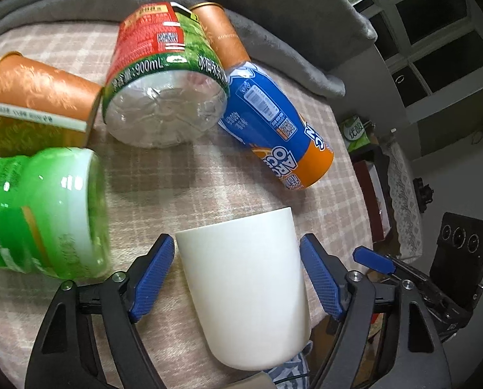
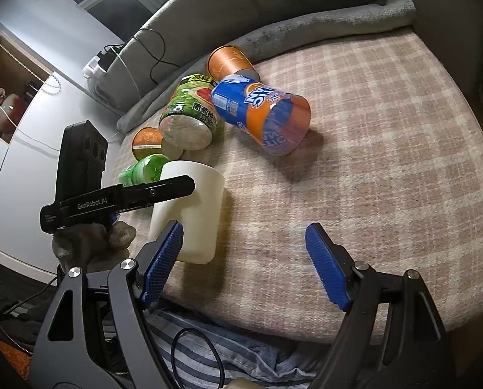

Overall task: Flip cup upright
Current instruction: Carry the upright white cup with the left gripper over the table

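Note:
A plain white cup (image 1: 246,288) stands on the checked cloth near its front edge. In the left wrist view its wider end is on top. My left gripper (image 1: 238,275) is open, with one blue pad on each side of the cup and a small gap at each. In the right wrist view the cup (image 2: 189,214) stands at the left, with the left gripper's black finger (image 2: 150,191) across it. My right gripper (image 2: 244,265) is open and empty, over bare cloth to the right of the cup.
Beyond the cup lie a blue and orange bottle (image 1: 277,129), a large clear bottle with a red and green label (image 1: 166,77), a green bottle (image 1: 40,210) and two orange tubes (image 1: 37,94). A grey blanket (image 1: 273,39) runs along the back. The cloth-covered surface (image 2: 387,162) drops off at front.

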The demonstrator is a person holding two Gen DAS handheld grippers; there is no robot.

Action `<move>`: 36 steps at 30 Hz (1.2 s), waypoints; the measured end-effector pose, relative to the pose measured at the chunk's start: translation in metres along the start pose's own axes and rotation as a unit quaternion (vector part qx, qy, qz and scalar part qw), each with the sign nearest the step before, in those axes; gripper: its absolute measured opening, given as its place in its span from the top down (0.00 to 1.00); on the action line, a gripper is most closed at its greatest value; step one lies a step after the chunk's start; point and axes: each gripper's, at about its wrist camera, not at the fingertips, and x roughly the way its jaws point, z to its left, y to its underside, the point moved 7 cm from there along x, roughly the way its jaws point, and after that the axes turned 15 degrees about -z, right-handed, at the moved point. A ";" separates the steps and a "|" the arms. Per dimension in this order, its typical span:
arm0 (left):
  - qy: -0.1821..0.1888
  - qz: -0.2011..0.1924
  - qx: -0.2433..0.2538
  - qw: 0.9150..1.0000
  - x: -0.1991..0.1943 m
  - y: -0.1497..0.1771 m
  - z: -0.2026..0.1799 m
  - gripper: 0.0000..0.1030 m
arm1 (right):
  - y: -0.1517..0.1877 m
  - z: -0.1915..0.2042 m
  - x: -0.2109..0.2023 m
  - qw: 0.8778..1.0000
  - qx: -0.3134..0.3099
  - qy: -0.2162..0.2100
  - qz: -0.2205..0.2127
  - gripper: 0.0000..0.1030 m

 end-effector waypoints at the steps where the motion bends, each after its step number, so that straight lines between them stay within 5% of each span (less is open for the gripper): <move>1: 0.002 0.001 0.000 1.000 0.000 0.000 0.000 0.24 | 0.000 -0.001 0.000 1.000 0.001 0.001 0.000 0.22; 10: -0.006 -0.007 -0.003 1.000 0.000 -0.001 -0.001 0.24 | 0.002 -0.006 0.001 1.000 0.009 0.006 -0.003 0.22; 18: -0.020 -0.050 0.053 0.997 -0.015 -0.004 -0.015 0.25 | 0.000 -0.006 0.000 1.000 0.010 0.008 -0.007 0.22; 30: -0.048 -0.109 0.126 0.985 -0.022 -0.015 -0.034 0.26 | -0.001 -0.005 -0.002 1.000 0.010 0.010 -0.013 0.22; 36: -0.073 -0.149 0.173 0.971 -0.025 -0.019 -0.046 0.26 | -0.002 -0.006 -0.003 1.000 0.013 0.010 -0.016 0.22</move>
